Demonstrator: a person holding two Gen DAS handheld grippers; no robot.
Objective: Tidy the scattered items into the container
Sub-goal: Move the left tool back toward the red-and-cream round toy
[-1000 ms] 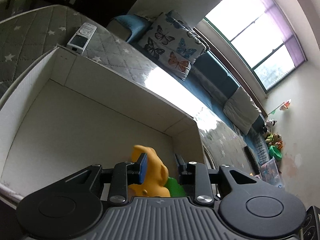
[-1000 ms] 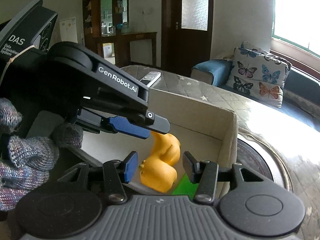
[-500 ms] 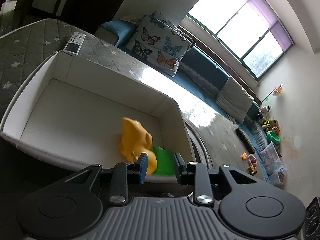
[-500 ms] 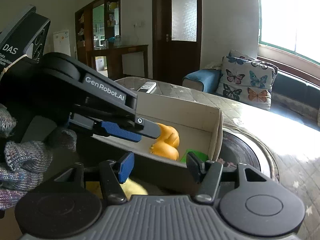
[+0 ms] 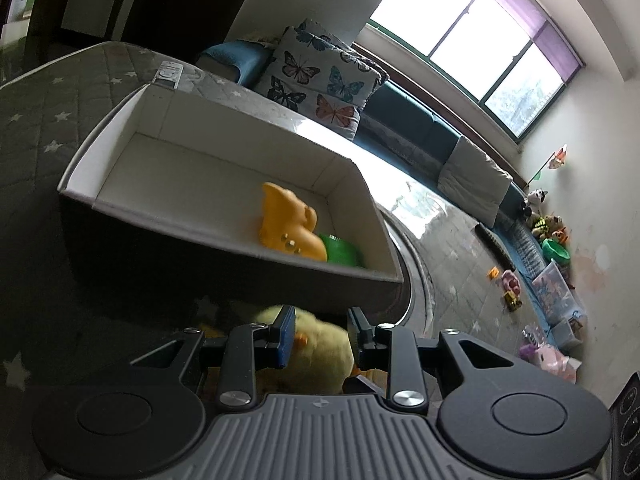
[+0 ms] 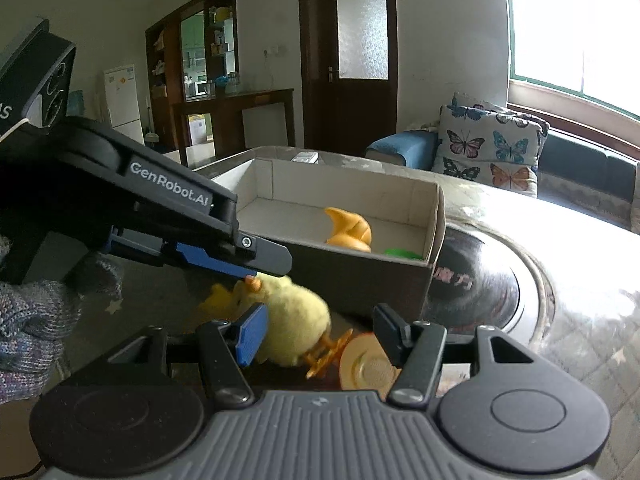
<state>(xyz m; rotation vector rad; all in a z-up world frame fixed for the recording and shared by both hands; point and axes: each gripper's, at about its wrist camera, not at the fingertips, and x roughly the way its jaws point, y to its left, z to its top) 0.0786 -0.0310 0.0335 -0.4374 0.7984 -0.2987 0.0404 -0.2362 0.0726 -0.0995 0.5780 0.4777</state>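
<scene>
Both grippers have pulled back out of the cardboard box [image 5: 224, 236], leaving the orange toy [image 5: 288, 224] at its lower-right corner. Left gripper [image 5: 322, 336], jaws wide, straddles a fluffy yellow duck [image 6: 294, 320] at lower centre; right gripper [image 6: 320, 330] gapes wide, empty.

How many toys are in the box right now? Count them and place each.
2. An orange toy sits on the floor of the box toward its right end, and a green item lies beside it in the corner. The near wall may hide others.
</scene>
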